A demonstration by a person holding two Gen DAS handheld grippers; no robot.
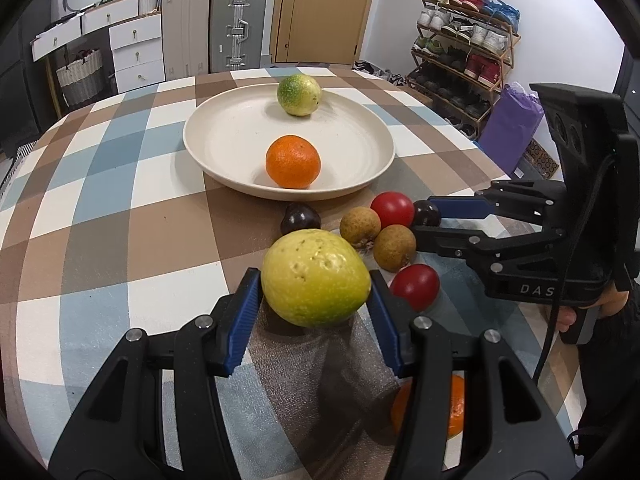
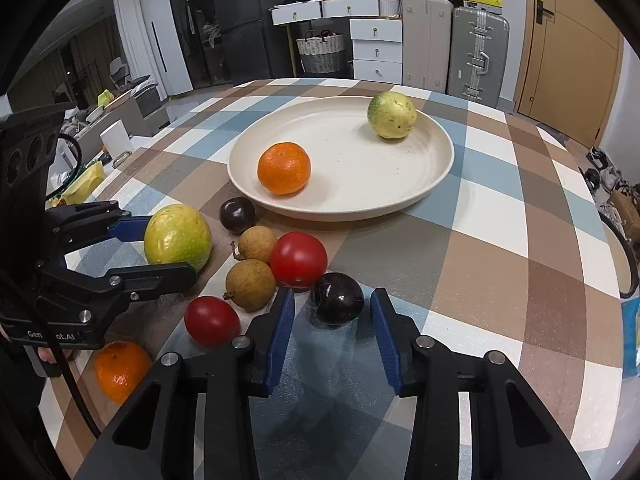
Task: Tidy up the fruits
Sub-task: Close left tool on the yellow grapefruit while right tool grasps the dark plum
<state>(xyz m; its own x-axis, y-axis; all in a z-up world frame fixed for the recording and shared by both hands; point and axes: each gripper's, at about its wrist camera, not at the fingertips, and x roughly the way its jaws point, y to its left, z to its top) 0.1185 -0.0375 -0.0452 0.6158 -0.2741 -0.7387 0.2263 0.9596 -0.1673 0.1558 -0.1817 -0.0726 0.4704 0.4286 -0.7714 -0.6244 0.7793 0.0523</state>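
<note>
Left tongs (image 1: 315, 300) have their blue pads pressed on both flanks of the large yellow-green fruit (image 1: 316, 278), which sits gripped between them at the near edge of the checked table (image 1: 120, 208); whether it has left the cloth I cannot tell. Right tongs (image 2: 332, 320) stand part open around a dark plum (image 2: 337, 298): the fruit lies between the fingers near their tips, closer to the left one, with a clear gap to the right pad, so nothing is held yet.

Just beside these lies the loose cluster: two red tomatoes (image 2: 298, 258) (image 2: 211, 320), two brown longans (image 2: 250, 284) (image 2: 257, 243), a second dark plum (image 2: 237, 214), and an orange (image 2: 122, 368) nearest the person, below the left tongs in the right wrist view.

Straight ahead of both tongs, beyond the cluster, is the cream plate (image 1: 224, 140), already holding an orange (image 1: 293, 162) near its front rim and another yellow-green fruit (image 1: 299, 94) at the back. That is the relation the next move likely turns on: the plate lies forward along the line the left tongs point, with open plate floor to the left of its orange. The left hand looks ready to carry first; the right must close further on its plum. Being round, either fruit may roll once set down.
</note>
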